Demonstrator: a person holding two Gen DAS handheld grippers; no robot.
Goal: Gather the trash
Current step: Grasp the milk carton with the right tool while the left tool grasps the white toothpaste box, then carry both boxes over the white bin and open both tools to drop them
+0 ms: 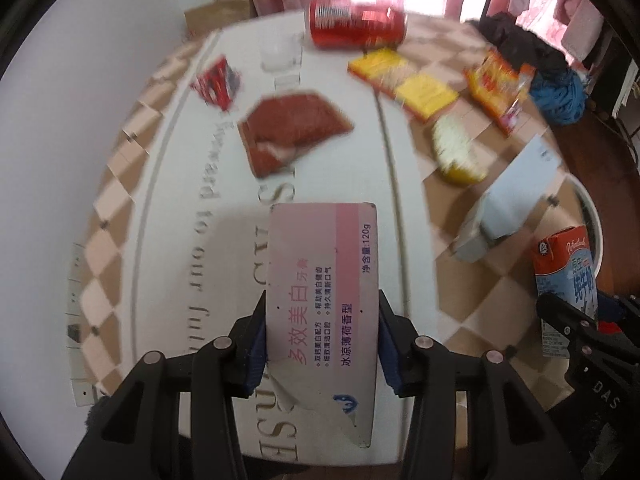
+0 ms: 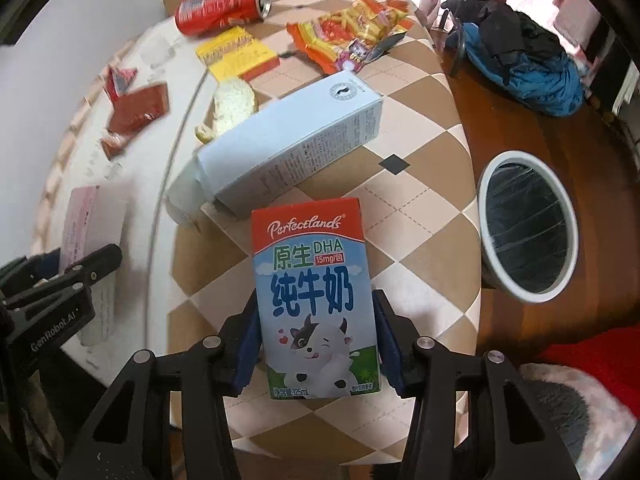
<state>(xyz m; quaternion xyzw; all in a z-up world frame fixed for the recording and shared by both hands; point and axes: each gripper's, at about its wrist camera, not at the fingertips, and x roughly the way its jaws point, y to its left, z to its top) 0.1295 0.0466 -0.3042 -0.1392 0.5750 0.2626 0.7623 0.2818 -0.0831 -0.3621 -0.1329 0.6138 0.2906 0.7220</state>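
- Left gripper (image 1: 322, 344): jaws are clamping the long sides of a pink-and-white toothpaste box (image 1: 322, 300), which is hanging above the table (image 1: 168, 208) with its long axis running straight out along the fingers. Print is reading "多效美白", "冰凉薄荷香型", "净含量:120g". Its near end flap is torn.
- Red wrappers (image 1: 294, 130): two are lying on the white runner, well beyond the box; blurred, print unreadable.
- Can (image 2: 222, 7): red, lying on its side at the far edge, mouth facing right. Label is too blurred to read.
- Yellow box (image 2: 236, 54): lying flat just below the can, with a pale crumpled scrap (image 2: 232, 110) beside it.
- Snack bag (image 2: 352, 34): orange, opened, lying far right on the checks.
- Blue carton (image 2: 292, 144): long, pale, lying on its side, long axis running diagonally from near-left to far-right, near end open. Small print is not legible.
- Right gripper (image 2: 316, 334): jaws are gripping the sides of a milk carton (image 2: 314, 296), held upright in view, clear of the table. It is reading "Perfectlands", "原生DHA", "纯牛奶", "净含量:125mL".
- Bin (image 2: 528, 226): white rim, dark liner, standing on the floor off the table's right edge. It is lying right of both grippers; the right one looks much nearer, so the milk carton probably goes in first.
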